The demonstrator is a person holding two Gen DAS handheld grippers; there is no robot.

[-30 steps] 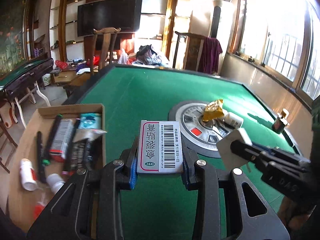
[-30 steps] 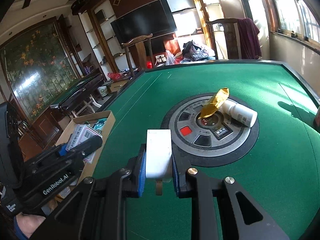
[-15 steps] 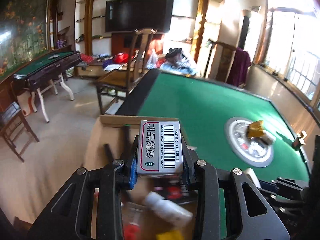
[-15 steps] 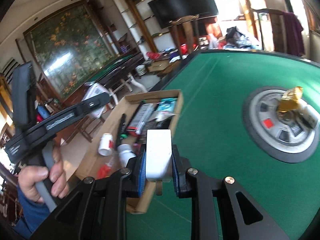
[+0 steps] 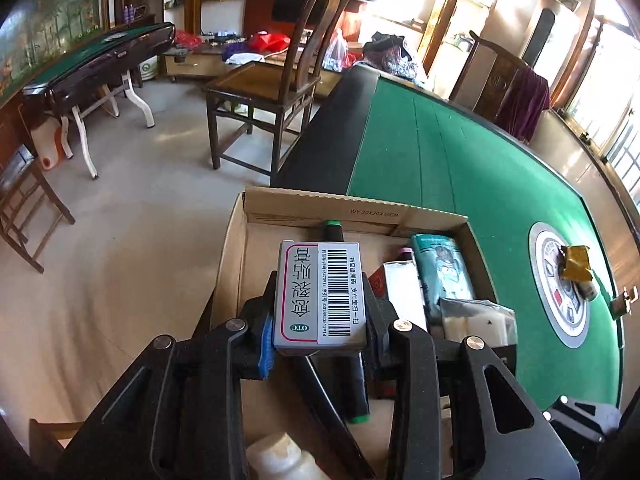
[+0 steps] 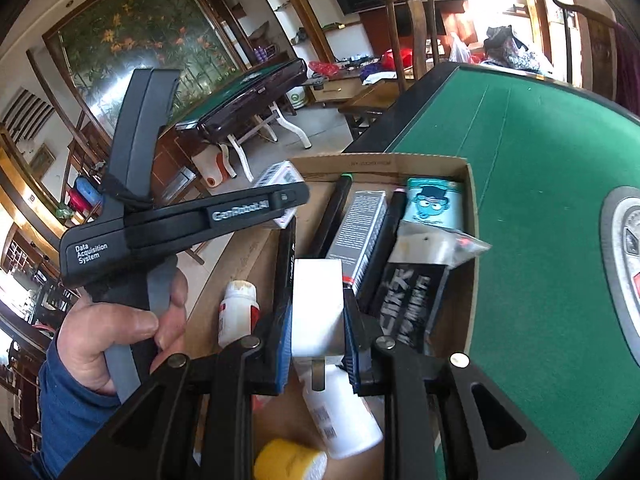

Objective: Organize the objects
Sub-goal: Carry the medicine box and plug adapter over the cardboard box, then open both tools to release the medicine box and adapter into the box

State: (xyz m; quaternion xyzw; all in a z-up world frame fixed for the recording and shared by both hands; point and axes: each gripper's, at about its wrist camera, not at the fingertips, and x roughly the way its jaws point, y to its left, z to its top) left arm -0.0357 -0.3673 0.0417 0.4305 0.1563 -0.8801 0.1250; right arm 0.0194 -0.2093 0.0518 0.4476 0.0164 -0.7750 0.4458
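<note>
- Both grippers have travelled from over the green felt to above the cardboard box [image 5: 356, 206] since a second ago; each carries the same load as before.
- I see the left gripper [image 5: 320, 322] clamped on the grey medicine box [image 5: 320, 294], barcode label facing up, held above the left half of the carton's interior.
- I see the right gripper [image 6: 317, 330] clamped on a white block [image 6: 318, 304], held over the carton's near end.
- Inside the carton I note a teal packet [image 6: 434, 204] at the far right corner, a grey carton [image 6: 358, 228] beside it, black pens [image 6: 332, 212], a black sachet [image 6: 412, 306], a white bottle [image 6: 236, 312] and a yellow-capped item [image 6: 290, 462].
- The carton sits at the edge of the green table [image 5: 460, 168], against its left border.
- On the round centre console [image 5: 560, 284] a gold wrapper [image 5: 576, 262] lies, well apart from the carton.
- From the right wrist view, the person's left hand [image 6: 116, 336] grips the left tool's handle.
</note>
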